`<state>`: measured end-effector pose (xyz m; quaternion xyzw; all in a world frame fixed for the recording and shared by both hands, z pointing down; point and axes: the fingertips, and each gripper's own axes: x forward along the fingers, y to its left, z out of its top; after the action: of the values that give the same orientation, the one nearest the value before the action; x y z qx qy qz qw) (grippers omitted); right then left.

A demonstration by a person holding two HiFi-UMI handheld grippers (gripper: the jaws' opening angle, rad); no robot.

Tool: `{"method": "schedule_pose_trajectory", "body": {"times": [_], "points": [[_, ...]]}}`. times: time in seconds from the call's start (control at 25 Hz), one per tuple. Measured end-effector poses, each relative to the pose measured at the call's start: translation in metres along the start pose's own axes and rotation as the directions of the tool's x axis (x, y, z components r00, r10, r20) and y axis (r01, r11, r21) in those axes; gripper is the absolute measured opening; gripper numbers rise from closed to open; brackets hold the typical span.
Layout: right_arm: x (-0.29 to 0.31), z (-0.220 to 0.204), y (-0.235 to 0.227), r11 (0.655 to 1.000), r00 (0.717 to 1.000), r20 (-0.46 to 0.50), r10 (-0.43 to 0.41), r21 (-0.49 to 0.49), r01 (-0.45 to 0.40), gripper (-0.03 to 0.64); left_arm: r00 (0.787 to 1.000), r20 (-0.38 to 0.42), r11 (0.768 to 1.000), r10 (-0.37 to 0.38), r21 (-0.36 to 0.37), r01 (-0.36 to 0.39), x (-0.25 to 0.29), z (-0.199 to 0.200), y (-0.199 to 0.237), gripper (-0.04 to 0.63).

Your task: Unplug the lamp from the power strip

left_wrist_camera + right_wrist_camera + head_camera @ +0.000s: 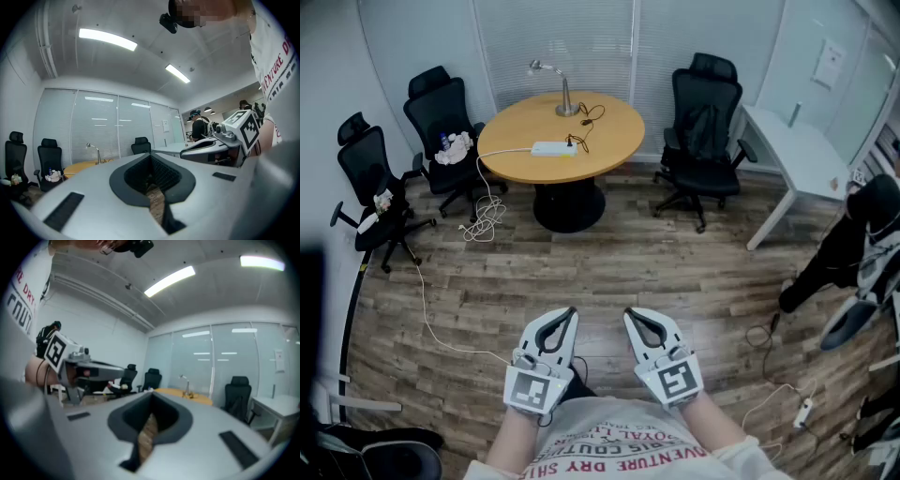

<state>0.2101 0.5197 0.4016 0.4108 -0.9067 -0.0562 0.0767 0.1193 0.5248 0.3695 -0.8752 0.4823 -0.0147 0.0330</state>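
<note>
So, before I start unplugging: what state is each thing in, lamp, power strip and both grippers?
Lamp: upright on table, cord apparently plugged in.
Power strip: flat on table, own cable trailing to floor.
Left gripper: shut, empty.
Right gripper: shut, empty.

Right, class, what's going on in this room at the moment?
A person stands well back from the round table, holding the left tongs and right tongs level in front. Both are shut, with nothing in them. On the table the lamp stands near the far edge, and its dark cord runs to the white power strip, apparently plugged in. The unplugging has not begun.
</note>
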Motion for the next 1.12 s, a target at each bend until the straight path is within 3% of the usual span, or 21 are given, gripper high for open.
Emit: {"method": "schedule_pose_trajectory", "body": {"times": [0.64,0.88,1.12], "points": [[0.032,-0.015,-0.020,0.992,0.997,-0.051,-0.059,0.111,0.065,0.029,0.999,-0.040,0.999,-0.017,-0.036,0.015,0.018,-0.017,0.034,0.026],[0.086,-0.021,-0.027,0.989,0.995,-0.066,-0.070,0.126,0.078,0.029,0.998,-0.048,0.999,-0.026,-0.037,0.024,0.041,-0.026,0.085,0.027],[0.170,-0.007,-0.032,0.989,0.994,-0.077,-0.082,0.117,0.091,0.029,0.999,-0.030,0.999,-0.036,-0.036,0.035,0.071,-0.023,0.168,0.026]]}}
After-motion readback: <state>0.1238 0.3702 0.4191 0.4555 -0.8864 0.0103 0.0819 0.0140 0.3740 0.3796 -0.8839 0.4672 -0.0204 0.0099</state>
